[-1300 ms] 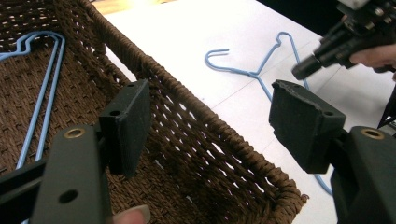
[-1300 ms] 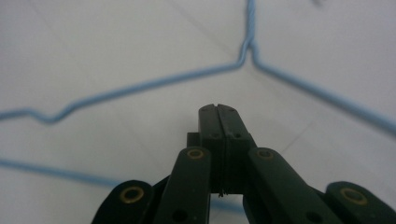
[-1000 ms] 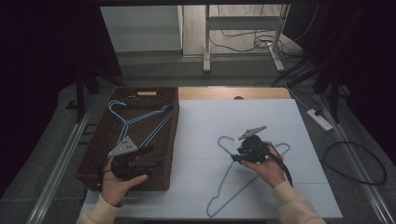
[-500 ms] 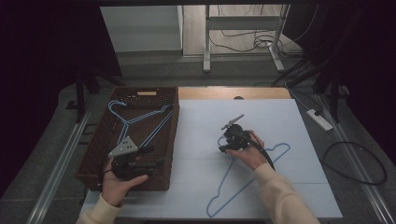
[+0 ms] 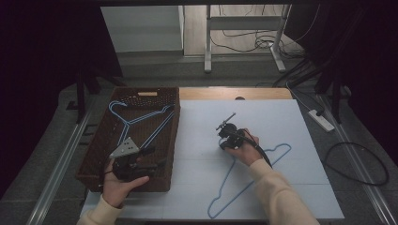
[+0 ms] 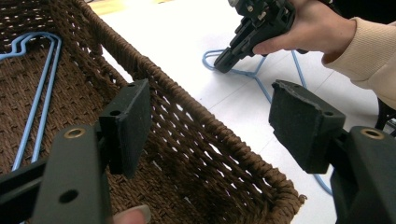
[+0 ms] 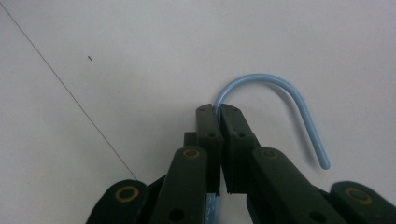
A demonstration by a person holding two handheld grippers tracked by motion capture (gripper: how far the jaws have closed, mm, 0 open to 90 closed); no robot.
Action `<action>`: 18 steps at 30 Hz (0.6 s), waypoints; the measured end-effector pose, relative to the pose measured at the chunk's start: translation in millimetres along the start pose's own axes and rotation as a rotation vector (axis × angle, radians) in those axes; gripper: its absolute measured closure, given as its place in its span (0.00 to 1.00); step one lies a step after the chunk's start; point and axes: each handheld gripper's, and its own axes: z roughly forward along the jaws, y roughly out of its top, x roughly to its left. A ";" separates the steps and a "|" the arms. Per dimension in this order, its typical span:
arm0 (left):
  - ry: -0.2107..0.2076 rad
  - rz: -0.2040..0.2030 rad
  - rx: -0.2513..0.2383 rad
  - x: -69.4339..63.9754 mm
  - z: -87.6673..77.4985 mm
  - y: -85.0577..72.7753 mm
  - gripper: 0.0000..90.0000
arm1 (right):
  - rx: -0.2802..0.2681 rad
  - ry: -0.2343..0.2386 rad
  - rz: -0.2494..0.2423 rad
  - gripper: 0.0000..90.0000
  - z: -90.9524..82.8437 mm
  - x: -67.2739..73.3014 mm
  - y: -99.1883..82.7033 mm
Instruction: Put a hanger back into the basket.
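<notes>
Pinching the hanger neck, kinda sketchy

My right gripper (image 7: 218, 109) has just clamped onto the blue hanger (image 5: 244, 180) right of the basket (image 5: 171, 140); thin wire could twist or slip. Left gripper (image 6: 210, 126) gapes empty over the basket.

A table carries everything, its top covered by a white sheet (image 5: 263, 126), with a strip of bare wood (image 5: 234, 93) showing along the far edge. On the left side sits a dark brown wicker basket (image 5: 166, 154), rectangular and open-topped, its right wall standing on the sheet. To the right of the basket a light blue wire hanger (image 5: 225, 187) lies flat on the white surface, its hook toward the table's middle and its shoulders spreading toward the near and right edges.
</notes>
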 end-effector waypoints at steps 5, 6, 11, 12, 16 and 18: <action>-0.006 0.008 0.005 -3.1 1.9 0.7 0.34 | -0.012 -0.024 -0.023 0.98 -1.2 3.2 -1.3; -0.008 0.010 0.005 -4.0 2.6 0.9 0.34 | -0.026 -0.036 -0.022 0.98 -2.2 3.0 -2.2; -0.017 0.019 0.006 -8.7 5.7 3.4 0.34 | -0.114 -0.049 -0.004 0.98 -18.4 0.7 -5.2; -0.020 0.022 0.008 -10.1 6.3 4.0 0.34 | -0.129 -0.052 -0.005 0.98 -22.4 0.8 -5.6; -0.035 0.037 0.012 -17.4 9.6 7.4 0.33 | -0.188 -0.049 0.000 0.98 -36.3 1.3 -9.6; -0.042 0.042 0.012 -19.9 11.1 9.0 0.33 | -0.216 -0.046 0.002 0.98 -42.6 1.4 -13.2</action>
